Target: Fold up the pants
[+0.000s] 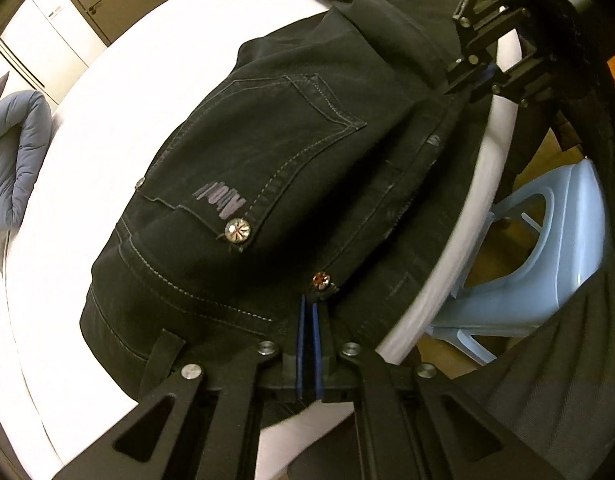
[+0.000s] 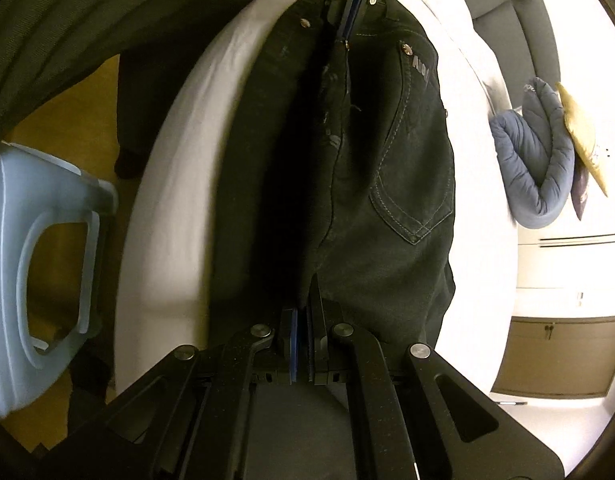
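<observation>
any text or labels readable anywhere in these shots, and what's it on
Purple print on the back pocket of the black pants, beside a metal rivet: upside down and blurred in the left wrist view, small in the right wrist view; a few capital letters, not readable for certain.
Orange patch on the right tool: no legible text.
Rivets show a cross pattern, no words.
Nothing else carries text.

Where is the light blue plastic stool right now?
The stool stands on the floor beside the white bed, lower right in the left wrist view and far left in the right wrist view, past the edge where the pants lie.
</observation>
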The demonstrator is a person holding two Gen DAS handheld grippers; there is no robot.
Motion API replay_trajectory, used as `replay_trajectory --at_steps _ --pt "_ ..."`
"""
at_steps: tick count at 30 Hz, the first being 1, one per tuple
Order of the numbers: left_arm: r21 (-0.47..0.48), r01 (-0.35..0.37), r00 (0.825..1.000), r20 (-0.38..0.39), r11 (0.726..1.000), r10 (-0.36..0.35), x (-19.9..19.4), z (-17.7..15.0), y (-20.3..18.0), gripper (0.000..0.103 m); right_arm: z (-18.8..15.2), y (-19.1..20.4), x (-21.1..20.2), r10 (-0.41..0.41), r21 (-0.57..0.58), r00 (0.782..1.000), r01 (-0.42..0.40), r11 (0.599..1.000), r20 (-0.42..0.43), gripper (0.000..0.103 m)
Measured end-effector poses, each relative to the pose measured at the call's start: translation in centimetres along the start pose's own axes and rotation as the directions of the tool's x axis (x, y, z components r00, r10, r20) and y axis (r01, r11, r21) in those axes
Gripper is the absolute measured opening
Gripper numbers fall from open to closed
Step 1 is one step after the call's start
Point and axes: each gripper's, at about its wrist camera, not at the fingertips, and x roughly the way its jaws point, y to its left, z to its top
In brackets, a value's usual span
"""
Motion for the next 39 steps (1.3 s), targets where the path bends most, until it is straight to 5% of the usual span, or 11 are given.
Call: replay_trajectory --at_steps 17,20,22,28,34,38,39 --pt "-0.013 -0.041 0.999 0.008 0.999 0.041 0.7 -0.9 -2.5 0.008 -2.9 5.4 -1.5 -0.036 0.034 0.999 0.037 0.999 -0.019 0.003" --pt "-0.056 -0.029 1.0 -0.01 0.998 0.029 -0.5 -1.3 -2.2 0.026 -2.8 6.1 -1.4 -0.089 0.061 0.996 0.09 0.994 -0.021 0.004" --pt "-0.07 -0.044 0.999 -0.003 0.997 0.044 -2.1 -1.6 -2.2 0.054 -2.9 6.4 -1.4 -0.122 0.1 0.992 0.123 0.987 -0.019 0.004" --pt "-0.203 -0.096 0.99 0.083 0.974 0.115 -6.0 -0.5 -0.5 0.062 -3.3 6.9 -1.5 -0.187 0.184 0.982 0.187 0.965 -0.016 0.006" --pt "-0.344 -0.077 0.966 0.206 0.936 0.155 -5.4 4.9 0.1 0.062 -4.1 5.6 -2.1 -0.169 0.389 0.985 0.148 0.909 0.019 0.014" --pt "-0.392 -0.08 0.975 0.159 0.916 0.153 -0.9 8.1 -0.5 0.065 -5.5 4.7 -3.2 -0.136 0.543 0.989 0.083 0.836 0.058 0.02" --pt "-0.402 -0.083 0.98 0.132 0.912 0.147 0.4 8.3 -0.7 0.065 -6.1 4.3 -3.6 -0.111 0.592 0.991 0.043 0.805 0.08 0.032"
